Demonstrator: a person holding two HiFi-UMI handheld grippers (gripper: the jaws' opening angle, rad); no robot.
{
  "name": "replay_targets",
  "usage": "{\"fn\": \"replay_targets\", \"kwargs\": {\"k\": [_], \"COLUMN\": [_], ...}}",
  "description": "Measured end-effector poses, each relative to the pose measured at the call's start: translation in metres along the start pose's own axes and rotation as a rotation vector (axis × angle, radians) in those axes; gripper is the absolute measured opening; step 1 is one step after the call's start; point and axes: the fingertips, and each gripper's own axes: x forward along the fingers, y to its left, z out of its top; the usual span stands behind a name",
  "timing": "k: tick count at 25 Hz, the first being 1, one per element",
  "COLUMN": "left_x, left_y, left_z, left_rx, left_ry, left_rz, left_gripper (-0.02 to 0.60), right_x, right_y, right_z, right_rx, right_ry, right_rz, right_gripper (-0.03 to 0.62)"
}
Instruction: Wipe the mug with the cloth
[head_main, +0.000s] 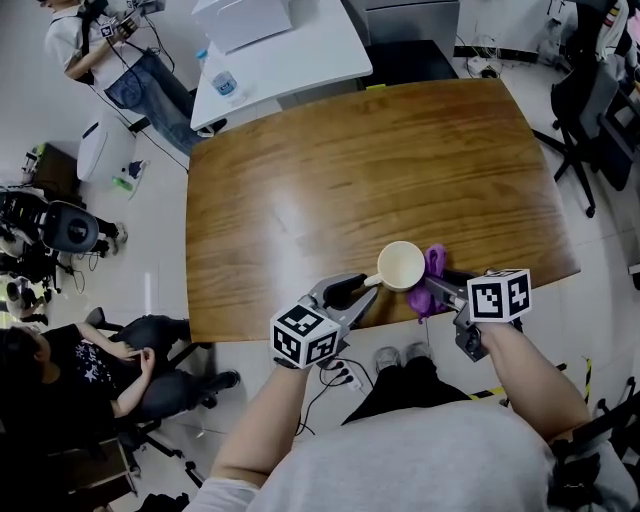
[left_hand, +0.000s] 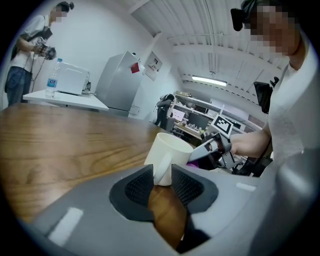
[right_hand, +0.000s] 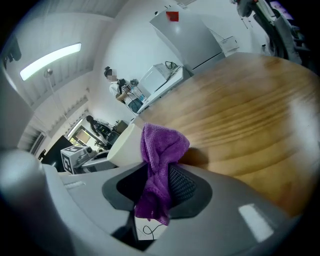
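The left tool (left_hand: 162, 176) has its jaws apart around the mug's handle (left_hand: 162, 170): the ribbed pads (left_hand: 139, 187) stand just beside the handle on either side, and no squeeze on it shows. The right tool (right_hand: 159, 175) is closed on the purple cloth (right_hand: 161, 150), which is pinched between its pads, hangs out below them and bunches up above them against the mug's outer wall. The cream mug (head_main: 400, 265) stands upright on the wooden table (head_main: 350, 170) with its mouth up. In the head view the left tool (head_main: 362, 289) comes to the mug on its handle side and the right tool (head_main: 432, 291) on the opposite side, with the cloth (head_main: 434, 264) touching the mug there. The mug sits near the table's edge closest to the person holding the tools, and the rest of the tabletop stretches away bare behind it. Well beyond the mug, past the table's far edge, a white table (head_main: 300, 60) carries a water bottle (head_main: 225, 85). A standing person (head_main: 100, 40) is beside that white table. Well to the handle side of the mug, off the table, another person (head_main: 70, 365) sits on a chair.
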Motion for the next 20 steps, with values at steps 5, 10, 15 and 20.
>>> {"fn": "replay_targets", "kwargs": {"k": [5,10,15,20], "left_x": [0.000,0.002,0.006,0.009], "left_y": [0.000,-0.002,-0.011,-0.023], "left_z": [-0.003,-0.004,-0.006,-0.007], "left_rx": [-0.009,-0.014,-0.011,-0.019], "left_ry": [-0.001,-0.001,0.013,0.010], "left_rz": [-0.003,-0.009,-0.047,-0.070], "left_gripper": [0.091,0.091,0.086,0.080], "right_x": [0.008,0.006,-0.017,-0.047], "right_y": [-0.008,-0.009,0.012,0.032], "right_z": [-0.005,-0.002,0.007,0.011], "right_rx": [-0.013,-0.010,0.036,0.076], "right_ry": [0.027,0.017,-0.046,-0.109], "right_rz": [-0.024,-0.020,0.029,0.077], "right_gripper": [0.127,0.127,0.127,0.127]}}
